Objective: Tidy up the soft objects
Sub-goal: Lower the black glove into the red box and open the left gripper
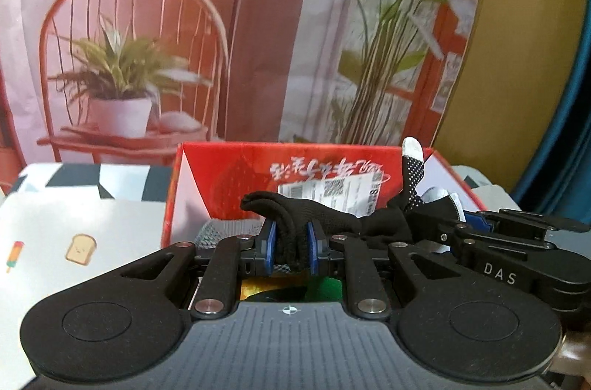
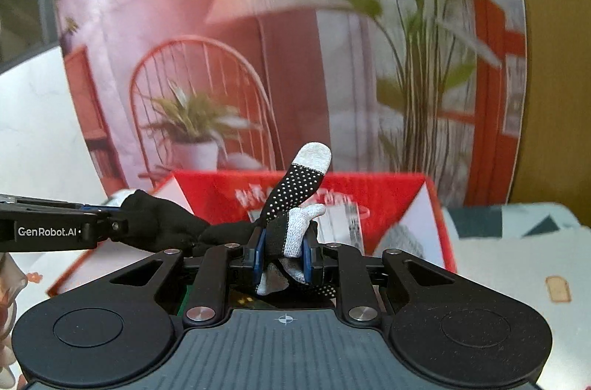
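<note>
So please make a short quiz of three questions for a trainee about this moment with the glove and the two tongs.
1. True or false: both the left tongs and the right tongs are shut on the black glove.
2. Which end do the right tongs hold? A) the cuff B) the finger end with grey tips
3. Fill in: behind the glove stands an open ___ box.

Key: 1 true; 2 B; 3 red.
</note>
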The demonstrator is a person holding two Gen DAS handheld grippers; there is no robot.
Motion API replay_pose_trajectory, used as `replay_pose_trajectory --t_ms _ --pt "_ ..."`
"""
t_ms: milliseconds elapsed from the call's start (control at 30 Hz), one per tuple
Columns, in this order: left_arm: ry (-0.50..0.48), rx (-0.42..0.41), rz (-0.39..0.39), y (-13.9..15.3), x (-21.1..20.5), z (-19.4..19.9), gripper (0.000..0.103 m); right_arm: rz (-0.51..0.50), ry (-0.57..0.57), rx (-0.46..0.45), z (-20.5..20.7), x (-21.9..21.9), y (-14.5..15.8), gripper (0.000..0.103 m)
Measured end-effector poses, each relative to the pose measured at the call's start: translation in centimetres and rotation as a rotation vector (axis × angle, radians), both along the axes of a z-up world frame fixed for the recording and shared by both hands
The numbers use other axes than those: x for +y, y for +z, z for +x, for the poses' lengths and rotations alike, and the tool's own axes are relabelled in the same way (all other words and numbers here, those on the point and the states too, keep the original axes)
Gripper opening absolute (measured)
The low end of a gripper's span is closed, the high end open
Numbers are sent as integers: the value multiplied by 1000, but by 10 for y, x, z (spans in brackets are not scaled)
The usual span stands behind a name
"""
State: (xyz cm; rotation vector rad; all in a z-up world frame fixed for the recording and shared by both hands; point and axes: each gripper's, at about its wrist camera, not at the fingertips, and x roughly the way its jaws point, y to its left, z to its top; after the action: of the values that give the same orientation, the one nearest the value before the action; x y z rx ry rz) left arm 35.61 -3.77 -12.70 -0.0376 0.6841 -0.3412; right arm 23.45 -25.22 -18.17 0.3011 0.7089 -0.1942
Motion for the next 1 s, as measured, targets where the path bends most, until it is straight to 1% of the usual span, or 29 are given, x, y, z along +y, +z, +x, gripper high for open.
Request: replay_pose_trajectory --t_ms 100,167,333,433,500,567,667,800,833,867,900,933,967,1000 --pt "20 52 -26 -12 4 13 19 -6 -3 47 8 1 -11 18" --pt "27 68 -31 -16 6 18 19 -18 1 70 13 3 -15 18" --pt "24 100 -11 -22 6 24 19 -45 19 127 23 7 -24 18" --pt "16 121 4 -25 5 24 19 -74 47 161 28 12 -24 19" --pt "8 127 19 -25 3 22 19 -76 52 187 29 12 -26 19" --pt "7 123 29 -25 3 19 19 -64 46 200 29 11 -25 19" --pt "7 119 33 -21 4 15 19 -10 27 226 26 8 -27 20" --pt "1 104 46 -14 6 8 21 27 3 233 15 6 -25 29" --pt "2 99 52 -12 6 5 26 33 -4 225 12 4 -23 30" --pt "3 90 56 -9 7 2 42 39 -8 207 8 3 -20 36" --pt "7 74 56 -5 9 -4 52 32 -6 181 2 4 -16 48" --pt "8 59 52 -1 9 -7 66 18 -3 156 -5 5 -12 55" --pt "4 37 44 3 11 -13 69 9 1 128 -11 5 -8 64" --pt "-5 19 41 7 13 -18 69 8 6 102 -19 6 -5 65"
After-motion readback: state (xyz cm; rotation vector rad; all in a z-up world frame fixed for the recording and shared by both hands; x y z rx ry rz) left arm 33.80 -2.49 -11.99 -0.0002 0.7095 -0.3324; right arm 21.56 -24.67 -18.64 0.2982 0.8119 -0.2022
